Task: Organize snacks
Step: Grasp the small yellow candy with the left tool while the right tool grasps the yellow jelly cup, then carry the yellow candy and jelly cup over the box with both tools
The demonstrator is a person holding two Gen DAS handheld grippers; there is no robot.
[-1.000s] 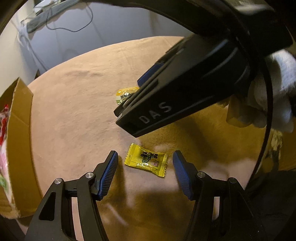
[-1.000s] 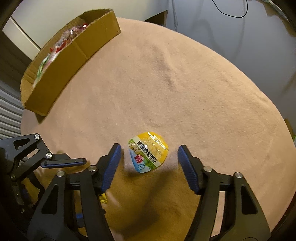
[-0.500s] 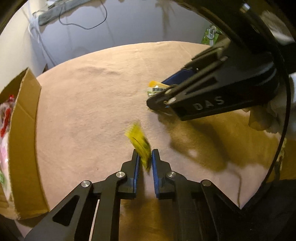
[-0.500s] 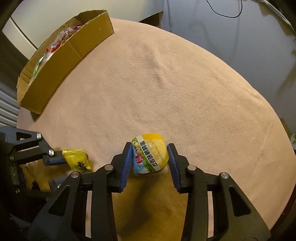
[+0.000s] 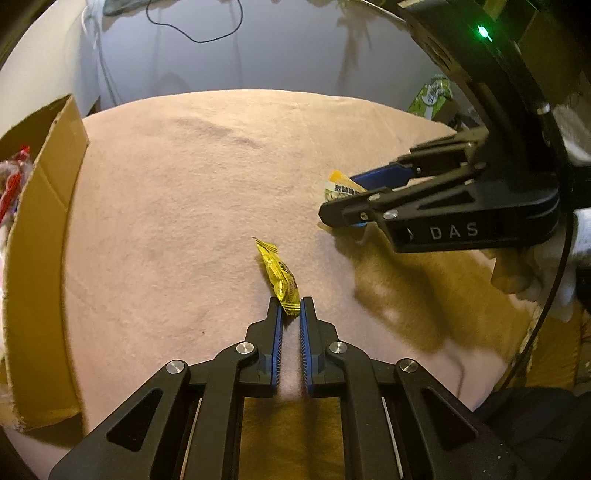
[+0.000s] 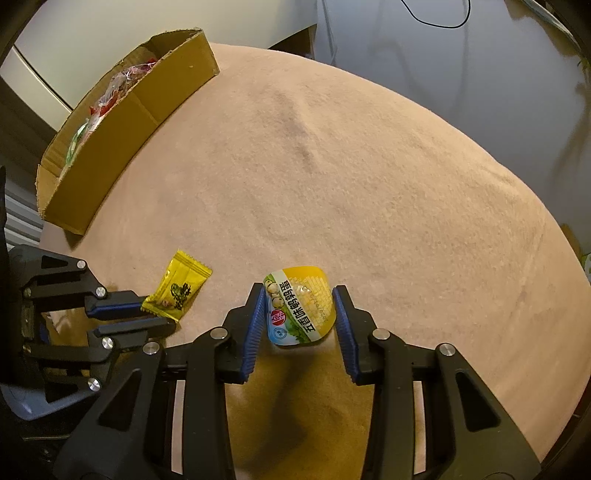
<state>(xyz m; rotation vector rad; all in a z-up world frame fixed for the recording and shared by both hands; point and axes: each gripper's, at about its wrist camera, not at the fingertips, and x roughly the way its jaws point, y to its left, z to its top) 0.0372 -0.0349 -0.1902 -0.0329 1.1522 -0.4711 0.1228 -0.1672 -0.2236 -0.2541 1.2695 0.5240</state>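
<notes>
My left gripper (image 5: 290, 308) is shut on one end of a small yellow candy packet (image 5: 279, 278), held above the tan cloth; the packet also shows in the right wrist view (image 6: 177, 285). My right gripper (image 6: 300, 302) is shut on a yellow and white round snack pack (image 6: 300, 308), lifted off the cloth; it also shows in the left wrist view (image 5: 340, 187). A cardboard box (image 6: 122, 122) with several snacks inside stands at the table's far left; it also shows in the left wrist view (image 5: 40, 236).
The round table wears a tan cloth (image 6: 351, 177). A green snack bag (image 5: 430, 94) lies beyond the table's far right edge. A black cable (image 5: 192, 26) hangs on the wall behind.
Both grippers went from open around their snacks to shut on them. Both snacks have since been lifted off the cloth, and the views have pulled back.
</notes>
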